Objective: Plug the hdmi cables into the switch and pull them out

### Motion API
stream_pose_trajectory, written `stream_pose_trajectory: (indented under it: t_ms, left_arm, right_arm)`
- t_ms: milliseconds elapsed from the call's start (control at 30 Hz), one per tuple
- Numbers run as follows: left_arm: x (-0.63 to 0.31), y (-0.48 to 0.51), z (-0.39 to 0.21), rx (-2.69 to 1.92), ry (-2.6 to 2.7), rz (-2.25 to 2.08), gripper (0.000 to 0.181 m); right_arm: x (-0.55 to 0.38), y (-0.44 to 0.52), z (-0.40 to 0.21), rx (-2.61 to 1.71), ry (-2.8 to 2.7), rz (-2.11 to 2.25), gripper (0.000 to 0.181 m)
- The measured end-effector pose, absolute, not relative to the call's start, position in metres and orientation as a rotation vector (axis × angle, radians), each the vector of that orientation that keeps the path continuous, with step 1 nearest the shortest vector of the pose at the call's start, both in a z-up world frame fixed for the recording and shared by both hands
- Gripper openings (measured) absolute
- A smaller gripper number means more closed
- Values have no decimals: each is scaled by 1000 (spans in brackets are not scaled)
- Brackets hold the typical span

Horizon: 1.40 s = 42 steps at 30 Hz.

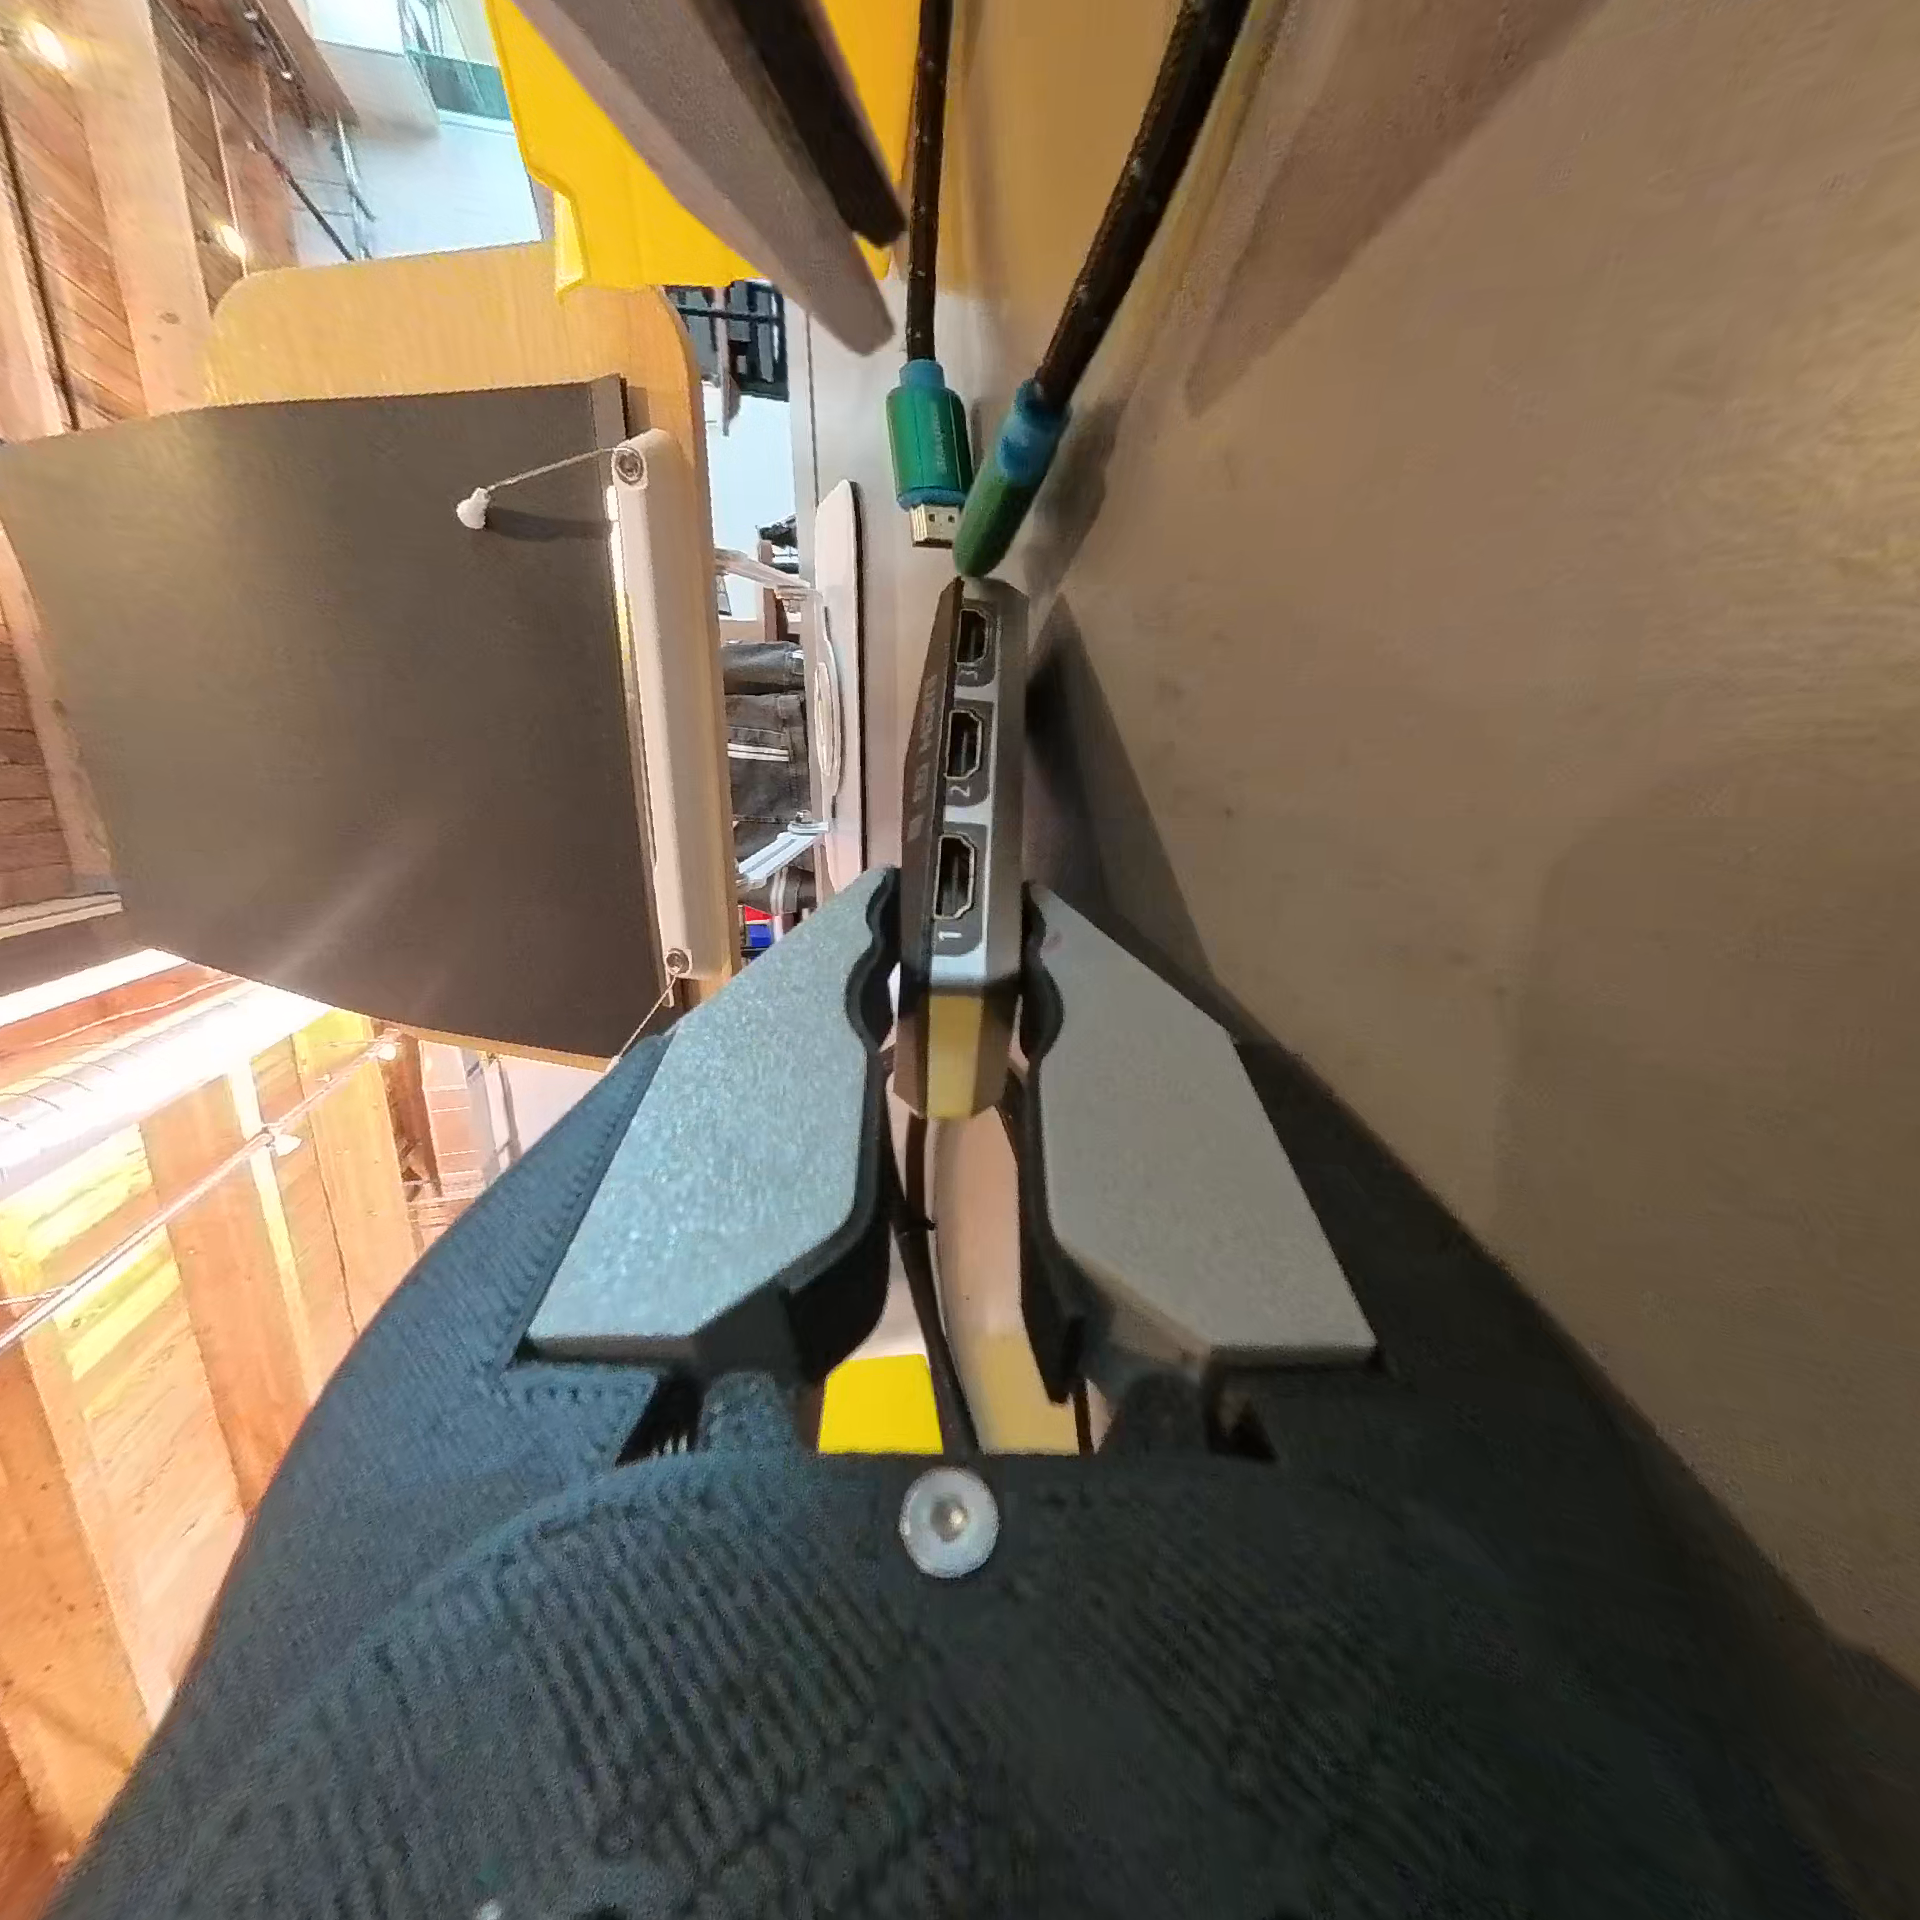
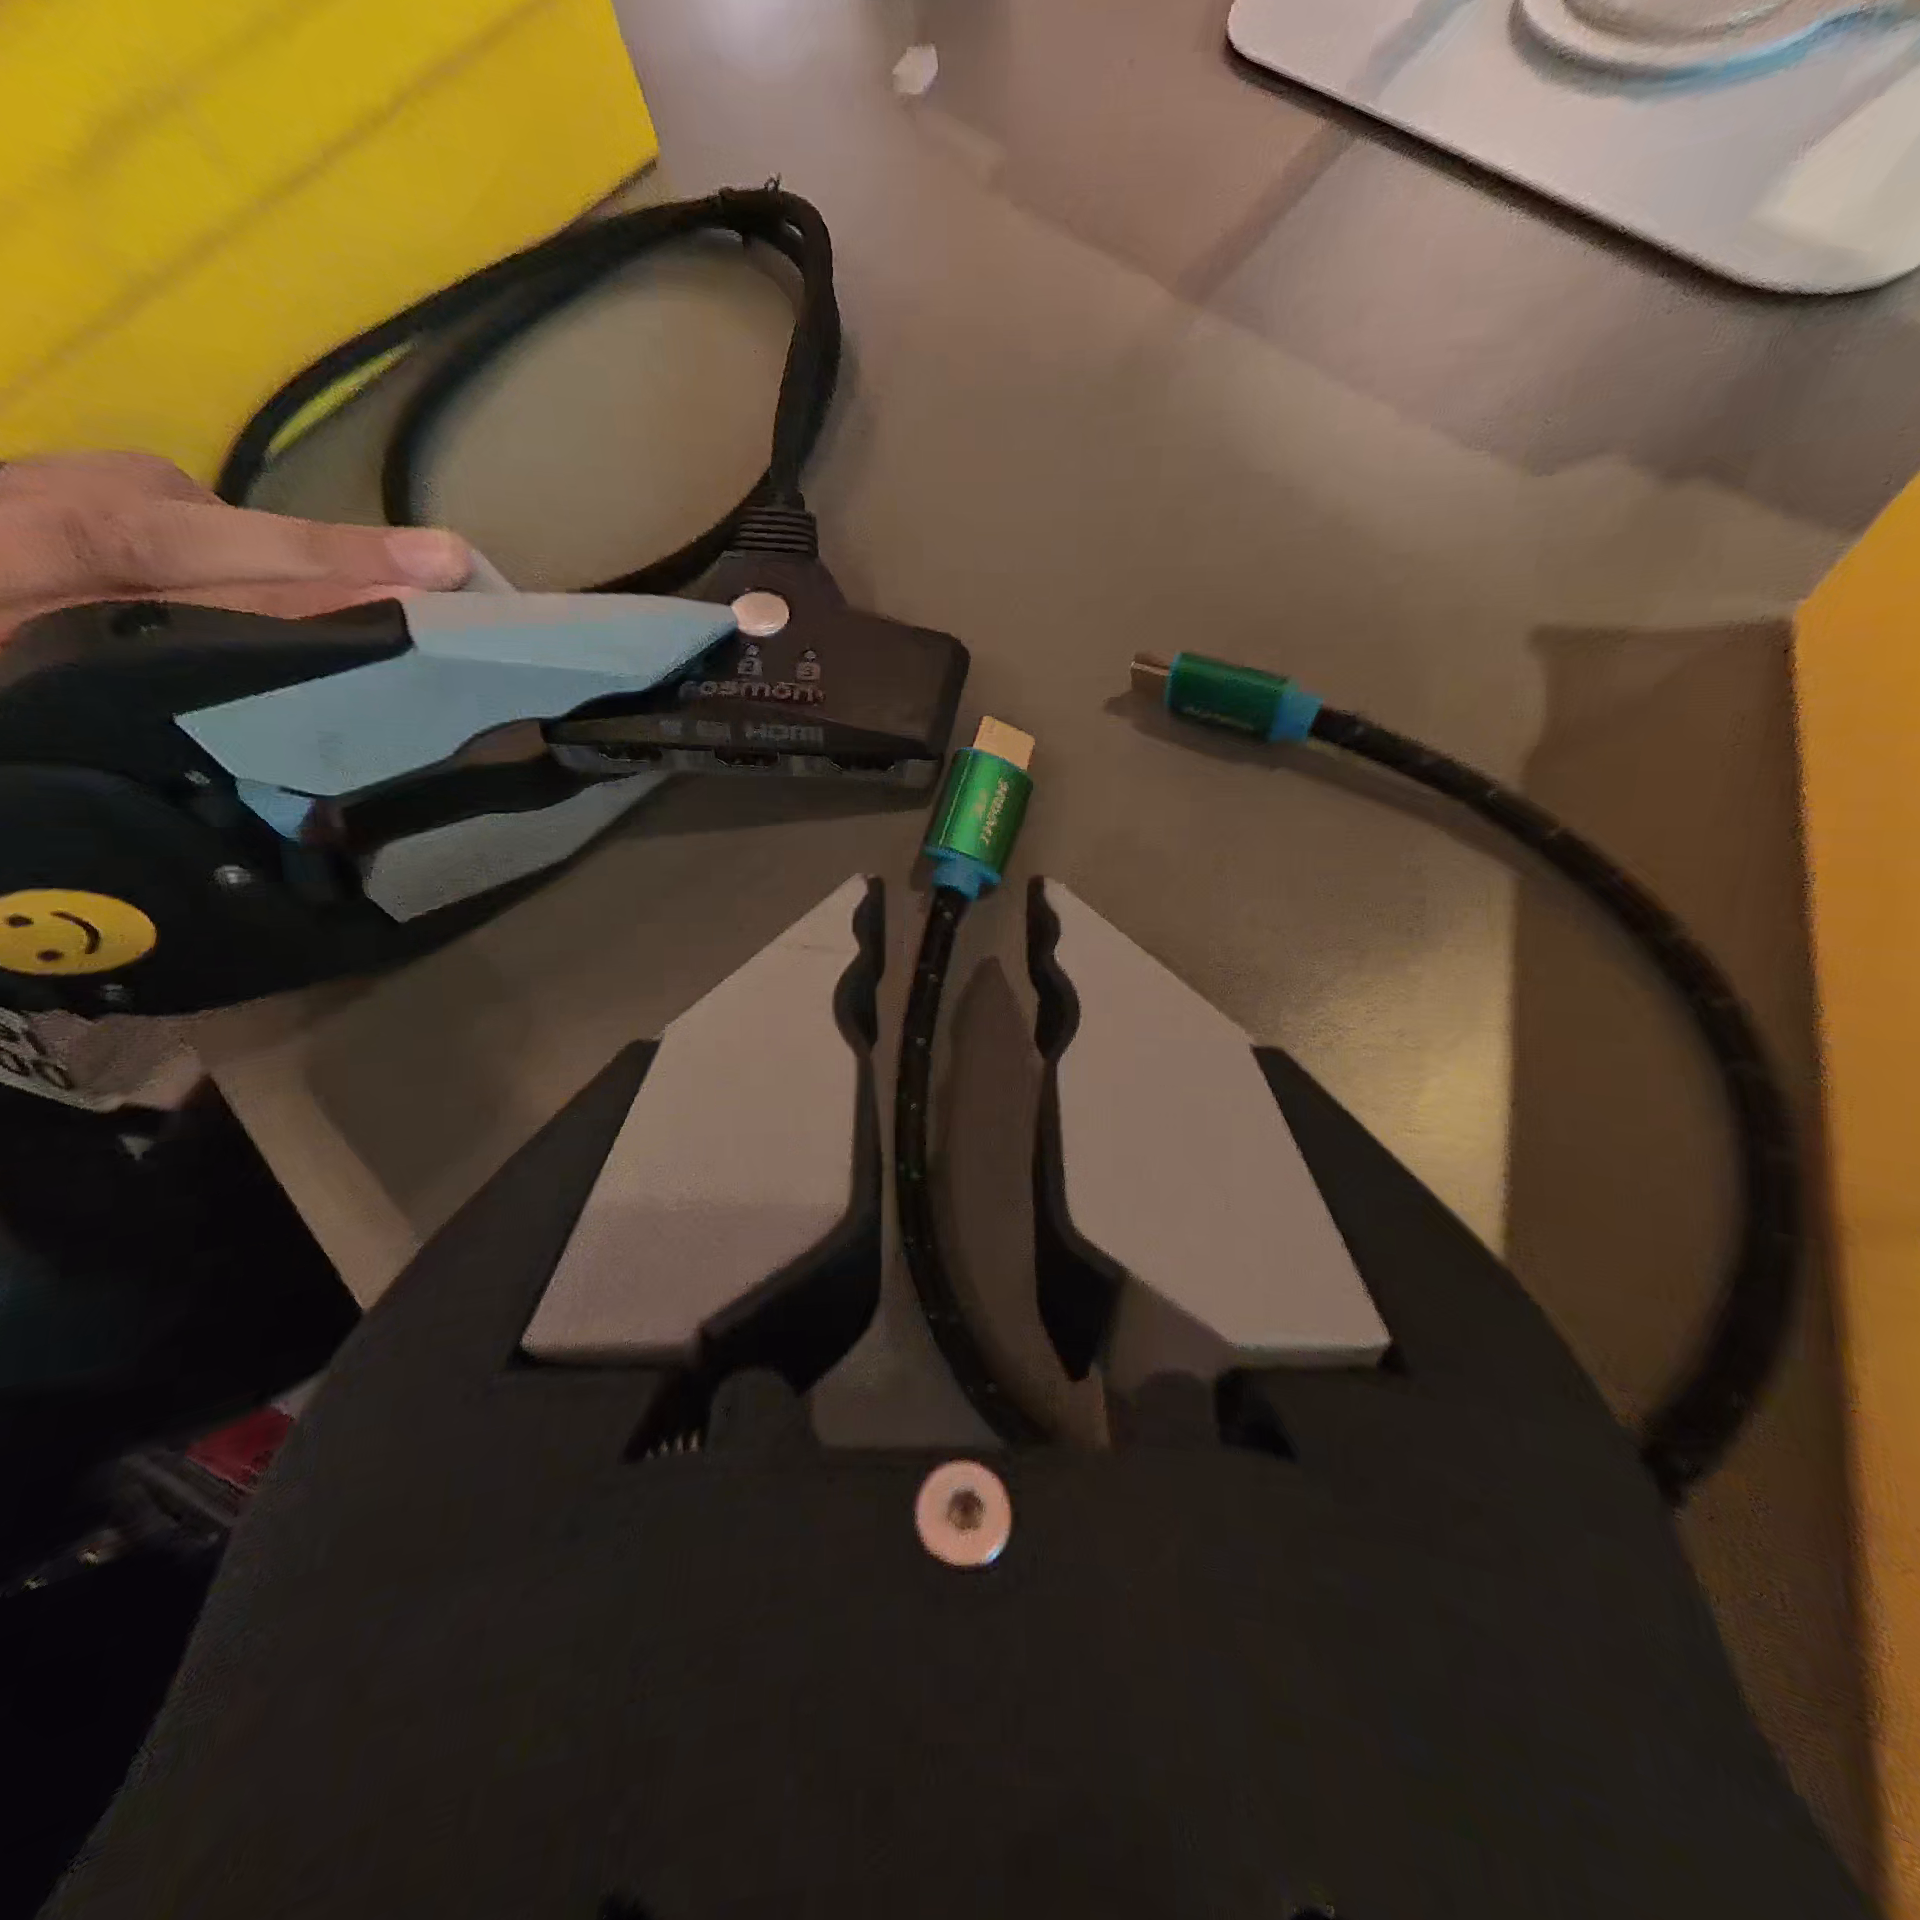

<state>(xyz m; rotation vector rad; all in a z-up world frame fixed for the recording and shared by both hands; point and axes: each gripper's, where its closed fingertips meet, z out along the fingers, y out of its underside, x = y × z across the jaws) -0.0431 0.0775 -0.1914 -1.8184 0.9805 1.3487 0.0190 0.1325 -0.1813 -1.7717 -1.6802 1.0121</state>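
- While my left hand-held gripper [image 1: 961, 935] is clenched on the near end of the black HDMI switch [image 1: 961, 790], its fingers press the flat top and bottom faces, and all three ports on the front edge sit bare.
- From the right wrist view, the switch [image 2: 831, 675] rests low on the grey surface [image 2: 1247, 468], its own braided lead [image 2: 623, 343] looping away behind it toward a yellow sheet [image 2: 260, 187].
- My right hand-held gripper [image 2: 956, 914] is released; its fingers straddle a black braided cable [image 2: 920, 1091] without touching it.
- That cable's green plug [image 2: 977, 810] lies just ahead of the fingertips, its gold tip just beside the switch's right-hand port but not inserted.
- A second green plug [image 2: 1226, 691] lies apart to the right on the surface, tip pointing left, its cable [image 2: 1683, 987] arcing round toward me.
- A person's hand [image 2: 208, 540] shows on the left gripper.
- A pale pad [image 2: 1507, 187] sits at the far right.
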Motion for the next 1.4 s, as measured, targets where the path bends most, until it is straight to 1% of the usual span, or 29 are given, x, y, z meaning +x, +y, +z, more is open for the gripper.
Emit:
stream_pose_trajectory:
  t_ms: [100, 200, 267, 333, 400, 467, 533, 567, 633, 667, 700, 767, 800, 867, 967, 1133, 1233, 1300, 1400]
  left_arm:
    - [-44, 76, -191, -1818, 977, 1350, 19]
    - [-44, 76, -191, -1816, 974, 1353, 19]
    - [-44, 77, -192, -1821, 976, 1353, 19]
    - [-44, 77, -191, -1820, 975, 1352, 19]
    - [-44, 77, -191, -1820, 975, 1351, 19]
    - [-44, 76, -191, -1820, 974, 1350, 19]
    - [-44, 77, -191, -1821, 973, 1348, 19]
    - [-44, 77, -191, -1821, 973, 1348, 19]
    - [-43, 77, -192, -1820, 974, 1348, 19]
    - [-43, 76, -192, -1821, 972, 1346, 19]
    - [-43, 76, -192, -1822, 969, 1342, 19]
    - [-44, 76, -191, -1828, 961, 1340, 19]
    - [-45, 75, -192, -1830, 957, 1337, 19]
    - [-45, 75, -191, -1828, 952, 1333, 19]
    - [-46, 76, -190, -1830, 946, 1337, 19]
    - [-56, 74, -182, -1837, 866, 1365, 18]
    - [-68, 71, -179, -1877, 789, 1377, 18]
    - [-68, 72, -184, -1895, 818, 1392, 18]
    - [-62, 74, -186, -1868, 871, 1414, 18]
  right_arm:
    - [19, 143, -198, -1802, -1623, 896, 29]
    - [17, 141, -209, -1866, -1600, 845, 41]
    - [13, 142, -209, -1916, -1542, 836, 37]
    - [11, 143, -211, -1910, -1532, 772, 25]
    - [9, 146, -212, -1905, -1513, 708, 25]
    - [6, 143, -213, -1894, -1512, 675, 31]
    - [4, 143, -213, -1903, -1490, 643, 31]
    - [1, 140, -212, -1913, -1487, 664, 37]
    - [-5, 128, -210, -1924, -1519, 767, 57]
    - [-8, 126, -209, -1942, -1511, 817, 54]
    - [-11, 125, -208, -1967, -1495, 879, 46]
    - [-14, 126, -208, -2029, -1449, 998, 22]
    - [-14, 127, -208, -2050, -1438, 1049, 19]
    - [-12, 126, -207, -2075, -1431, 1133, 18]
    - [-11, 125, -207, -2055, -1469, 1124, 18]
    - [-8, 119, -207, -1932, -1609, 994, 18]
    - [-3, 113, -197, -1761, -1668, 885, 18]
    - [0, 103, -189, -1639, -1731, 821, 17]
    - [3, 98, -192, -1572, -1849, 654, 18]
